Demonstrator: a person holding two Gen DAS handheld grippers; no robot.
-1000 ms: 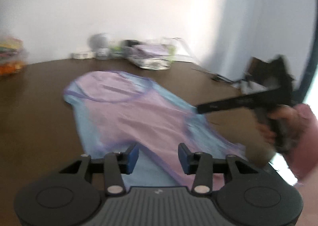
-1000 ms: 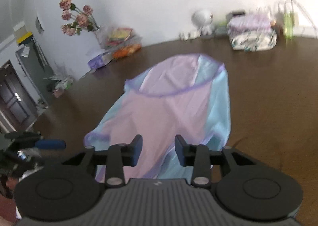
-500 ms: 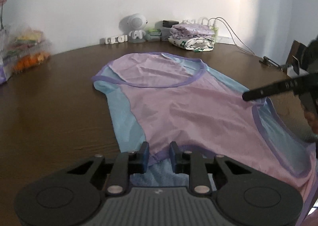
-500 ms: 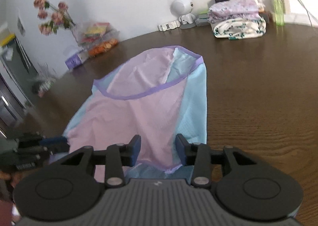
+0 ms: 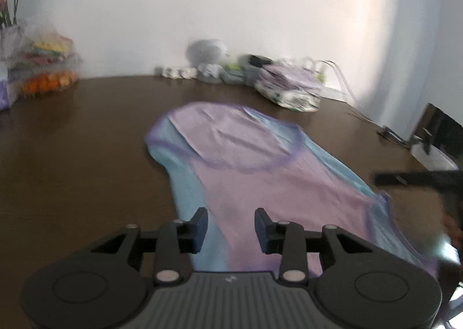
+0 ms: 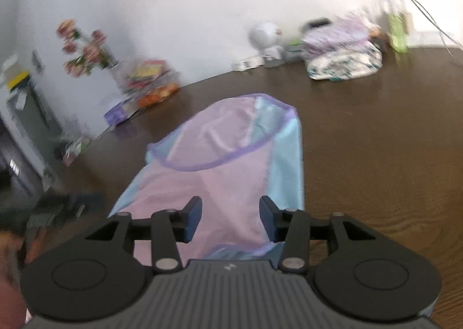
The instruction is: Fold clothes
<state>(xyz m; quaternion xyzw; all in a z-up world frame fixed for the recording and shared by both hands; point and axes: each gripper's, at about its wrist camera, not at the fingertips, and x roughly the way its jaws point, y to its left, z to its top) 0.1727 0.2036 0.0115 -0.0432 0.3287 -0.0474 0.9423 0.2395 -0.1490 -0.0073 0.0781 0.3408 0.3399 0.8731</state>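
Note:
A pink and light-blue garment [image 5: 260,184] with purple trim lies spread flat on the dark wooden table [image 5: 72,155]. My left gripper [image 5: 231,227] hovers open over its near edge, fingers apart with only cloth lying below them. In the right wrist view the same garment [image 6: 225,167] stretches away from my right gripper [image 6: 230,220], which is also open above the near hem. The right gripper's finger shows as a dark bar [image 5: 416,178] at the right of the left wrist view. Both views are blurred.
A stack of folded clothes [image 6: 344,60] sits at the table's far edge beside a small white robot figure [image 6: 264,40]. Flowers in a vase [image 6: 86,51] and a clear box of colourful items [image 6: 150,80] stand at the far left. Cables [image 5: 390,132] lie at the right.
My left gripper, nearly shut at the hem half a second ago, has opened and lifted back. The right gripper has stayed open and shifted slightly; both views have swung.

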